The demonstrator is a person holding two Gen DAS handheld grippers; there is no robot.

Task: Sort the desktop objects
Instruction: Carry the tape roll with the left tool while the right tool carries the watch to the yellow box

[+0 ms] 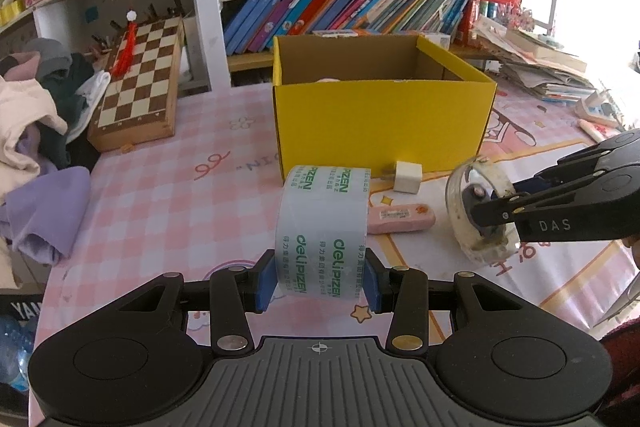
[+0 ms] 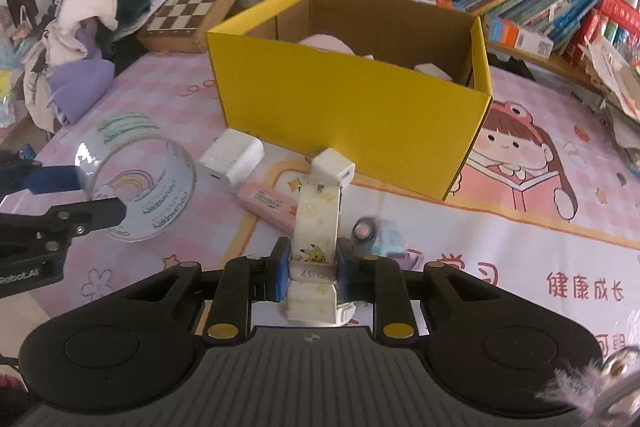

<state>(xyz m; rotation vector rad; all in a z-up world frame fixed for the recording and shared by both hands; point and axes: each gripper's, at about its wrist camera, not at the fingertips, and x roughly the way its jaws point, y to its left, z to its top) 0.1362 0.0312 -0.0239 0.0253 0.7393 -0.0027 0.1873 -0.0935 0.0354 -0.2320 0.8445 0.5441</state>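
My left gripper (image 1: 322,277) is shut on a clear tape roll with green print (image 1: 325,227), held above the pink desk mat; the roll also shows in the right wrist view (image 2: 140,183). My right gripper (image 2: 311,267) is shut on a small tape roll with cartoon print (image 2: 316,223); it shows from the side in the left wrist view (image 1: 480,211). The open yellow cardboard box (image 1: 380,119) stands just ahead and also shows in the right wrist view (image 2: 340,123), with a few things inside.
On the mat lie a small white charger cube (image 1: 407,177), a larger white charger (image 2: 232,157), a pink eraser (image 1: 400,219) and a small round item (image 2: 364,229). A chessboard (image 1: 138,87) and clothes (image 1: 36,115) lie at left. Books (image 1: 360,7) fill the shelf behind.
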